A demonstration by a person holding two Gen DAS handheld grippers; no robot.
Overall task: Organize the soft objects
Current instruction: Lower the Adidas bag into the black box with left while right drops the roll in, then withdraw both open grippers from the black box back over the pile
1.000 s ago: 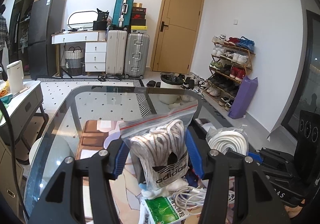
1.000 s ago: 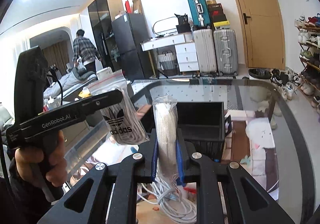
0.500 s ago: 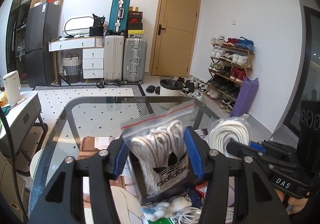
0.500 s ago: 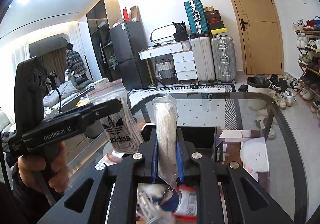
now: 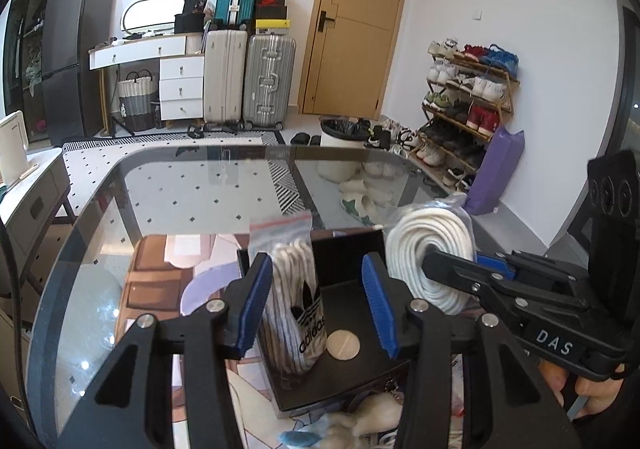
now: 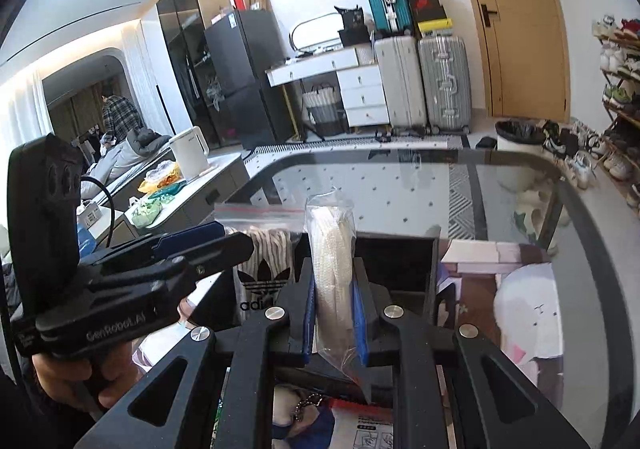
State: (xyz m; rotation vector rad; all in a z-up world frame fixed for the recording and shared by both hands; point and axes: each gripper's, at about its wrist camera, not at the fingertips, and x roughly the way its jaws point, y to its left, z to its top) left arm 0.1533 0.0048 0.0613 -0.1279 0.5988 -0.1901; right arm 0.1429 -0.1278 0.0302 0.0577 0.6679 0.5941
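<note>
A zip bag of striped adidas laces stands upright inside a black open box on the glass table, leaning at the box's left side. My left gripper is open above the box, its blue pads apart and the bag near the left pad. My right gripper is shut on a clear bag of coiled white rope and holds it over the box. The rope bag shows at the box's right side in the left wrist view. The laces bag also shows in the right wrist view.
The glass table has a rounded far edge. Loose soft items and papers lie at the near side of the box. A side counter with a white kettle stands to the left. Suitcases, a door and a shoe rack stand beyond.
My left gripper carried the laces bag forward over the black box and opened; the bag now stands in the box. My right gripper moved the rope bag over the box, still shut.
</note>
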